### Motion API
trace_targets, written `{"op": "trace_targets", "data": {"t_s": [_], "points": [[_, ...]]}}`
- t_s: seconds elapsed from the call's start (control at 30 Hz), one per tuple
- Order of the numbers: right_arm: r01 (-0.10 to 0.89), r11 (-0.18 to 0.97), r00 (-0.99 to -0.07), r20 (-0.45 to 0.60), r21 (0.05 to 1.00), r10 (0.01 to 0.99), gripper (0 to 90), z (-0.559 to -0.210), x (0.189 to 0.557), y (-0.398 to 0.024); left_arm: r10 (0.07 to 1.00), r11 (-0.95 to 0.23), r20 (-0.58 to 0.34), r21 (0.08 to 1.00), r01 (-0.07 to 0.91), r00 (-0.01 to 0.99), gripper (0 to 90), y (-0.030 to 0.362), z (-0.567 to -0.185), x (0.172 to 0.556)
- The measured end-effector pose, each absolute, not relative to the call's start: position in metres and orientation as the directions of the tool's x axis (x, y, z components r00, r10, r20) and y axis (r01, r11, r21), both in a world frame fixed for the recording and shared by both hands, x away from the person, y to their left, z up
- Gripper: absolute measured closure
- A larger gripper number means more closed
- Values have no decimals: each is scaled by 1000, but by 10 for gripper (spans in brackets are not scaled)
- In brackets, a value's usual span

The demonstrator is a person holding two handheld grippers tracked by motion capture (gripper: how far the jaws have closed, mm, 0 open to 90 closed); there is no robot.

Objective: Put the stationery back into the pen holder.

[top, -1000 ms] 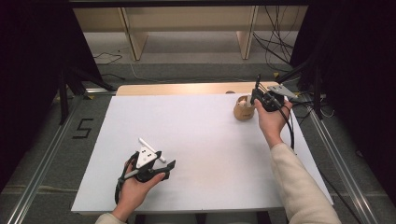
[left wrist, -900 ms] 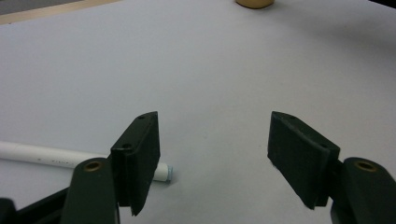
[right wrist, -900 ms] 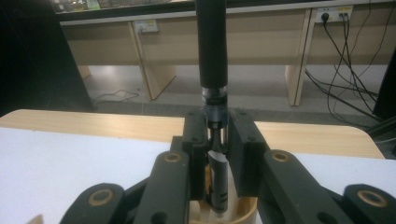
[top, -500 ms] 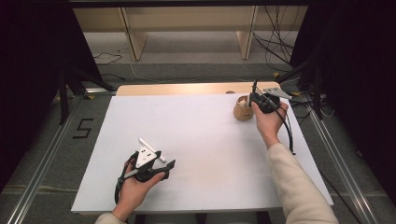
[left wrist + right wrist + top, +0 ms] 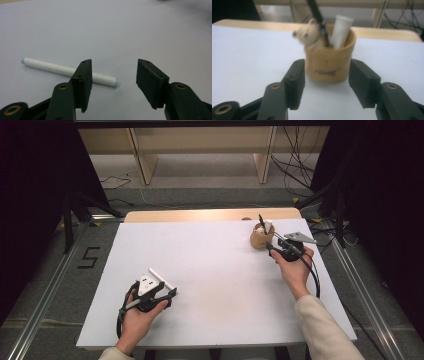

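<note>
A white marker (image 5: 67,71) lies on the white table (image 5: 210,245), also seen from above (image 5: 161,278). My left gripper (image 5: 113,75) (image 5: 169,290) sits low just behind it. Its jaws have just been closing; only the marker's right end reaches the gap, and no pad presses on it. A wooden pen cup (image 5: 328,65) (image 5: 260,239) with a small bear figure (image 5: 308,35) holds a black pen (image 5: 317,15) and another white marker (image 5: 342,30). My right gripper (image 5: 327,72) (image 5: 272,246) faces the cup. Its jaws have just been opening and now stand either side of the cup, apart from it.
The cup stands near the table's far right corner, close to a wooden strip (image 5: 200,215) along the back edge. Cables (image 5: 300,160) run over the floor at the back right. Metal rails (image 5: 45,290) flank the table, and a taped "5" (image 5: 89,257) marks the floor on the left.
My right gripper has come down and back from above the cup toward the person, and its jaws have spread. The black pen now stands free in the cup. The left hand stayed put.
</note>
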State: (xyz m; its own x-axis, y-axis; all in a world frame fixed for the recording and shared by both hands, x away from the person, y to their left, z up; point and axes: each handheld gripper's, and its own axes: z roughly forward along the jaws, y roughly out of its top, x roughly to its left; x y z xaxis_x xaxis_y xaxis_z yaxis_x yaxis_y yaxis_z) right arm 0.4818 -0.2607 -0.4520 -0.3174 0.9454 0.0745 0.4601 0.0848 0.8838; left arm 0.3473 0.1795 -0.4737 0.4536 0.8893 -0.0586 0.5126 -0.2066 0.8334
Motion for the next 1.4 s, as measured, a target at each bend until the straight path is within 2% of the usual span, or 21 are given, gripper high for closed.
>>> {"op": "trace_targets", "data": {"t_s": [0.2,0.37,0.43,0.53,0.77,0.87,1.03,1.23,1.4], "points": [[485,133,-386,75,864,920,416,-458,463,-255,898,-207,-59,818,536,436,562,185,-479,351],[499,175,-430,67,849,900,395,-466,451,-246,900,-215,-52,812,543,433,670,185,-482,353],[503,192,-448,65,842,892,393,-467,446,-243,897,-217,-57,808,548,438,738,182,-483,355],[501,218,-474,55,837,879,391,-469,438,-238,896,-231,-41,807,543,443,893,175,-482,358],[501,246,-519,61,830,853,385,-472,423,-229,894,-254,-33,783,567,447,896,156,-486,366],[499,248,-529,66,830,846,383,-473,420,-227,896,-279,-2,776,565,444,896,150,-486,374],[498,248,-536,70,831,841,377,-472,418,-225,911,-268,2,764,587,413,897,142,-489,387],[500,243,-537,77,831,840,369,-472,418,-226,930,-249,11,753,609,367,897,146,-487,396],[498,243,-539,77,832,839,367,-472,418,-226,930,-254,10,737,626,366,896,150,-489,399]]}}
